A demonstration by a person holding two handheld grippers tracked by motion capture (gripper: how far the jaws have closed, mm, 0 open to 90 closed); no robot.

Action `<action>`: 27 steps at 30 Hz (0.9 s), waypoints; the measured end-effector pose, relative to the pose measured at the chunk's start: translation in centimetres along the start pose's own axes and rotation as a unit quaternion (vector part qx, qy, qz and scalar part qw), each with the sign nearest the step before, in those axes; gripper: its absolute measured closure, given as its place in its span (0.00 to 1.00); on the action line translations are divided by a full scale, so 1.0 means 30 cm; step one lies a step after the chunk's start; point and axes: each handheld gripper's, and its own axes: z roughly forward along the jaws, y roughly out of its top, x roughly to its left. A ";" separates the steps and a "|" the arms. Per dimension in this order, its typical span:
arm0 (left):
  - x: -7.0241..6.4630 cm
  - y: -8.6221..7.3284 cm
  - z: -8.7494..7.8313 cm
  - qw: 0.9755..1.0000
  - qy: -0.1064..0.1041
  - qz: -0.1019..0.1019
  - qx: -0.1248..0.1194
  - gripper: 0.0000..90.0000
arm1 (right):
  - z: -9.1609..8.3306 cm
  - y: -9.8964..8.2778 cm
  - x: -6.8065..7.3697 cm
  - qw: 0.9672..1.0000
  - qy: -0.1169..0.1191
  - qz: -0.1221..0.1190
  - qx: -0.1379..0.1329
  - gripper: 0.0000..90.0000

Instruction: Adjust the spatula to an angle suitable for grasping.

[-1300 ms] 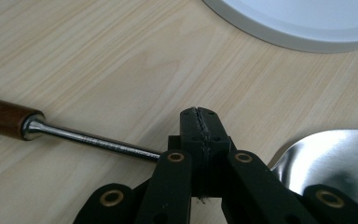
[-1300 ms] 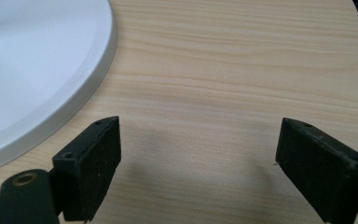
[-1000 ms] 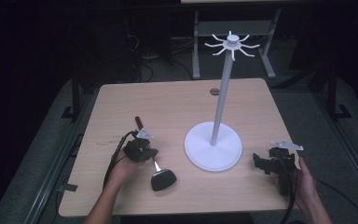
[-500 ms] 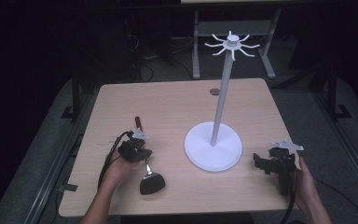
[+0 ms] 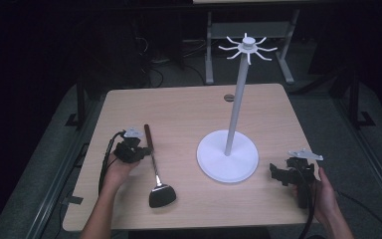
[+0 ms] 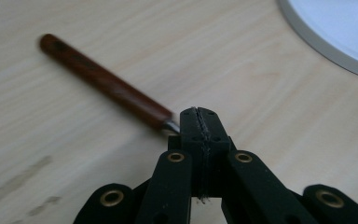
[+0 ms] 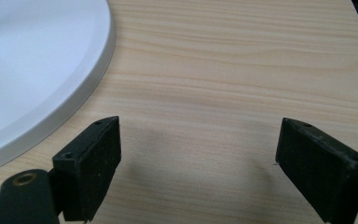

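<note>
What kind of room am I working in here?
Probably a lab or recording workspace, not a kitchen: a bare wooden table on grey carpet, loose cables and a metal frame behind it in the dark, and a white hanging stand set out like a prop.

On the table (image 5: 189, 107), the stand (image 5: 227, 160) sits right of centre, toward the near edge. The spatula (image 5: 155, 167) lies left of it, handle pointing to the far edge, blade near the front edge. The left gripper (image 5: 138, 153) is at the spatula's handle; the right gripper (image 5: 278, 174) is by the near right corner, just beside the stand's base.
</note>
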 end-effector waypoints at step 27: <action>0.112 0.030 0.122 0.998 0.044 -0.049 0.000 1.00 | 0.000 0.000 0.000 1.000 0.000 0.000 0.000 0.15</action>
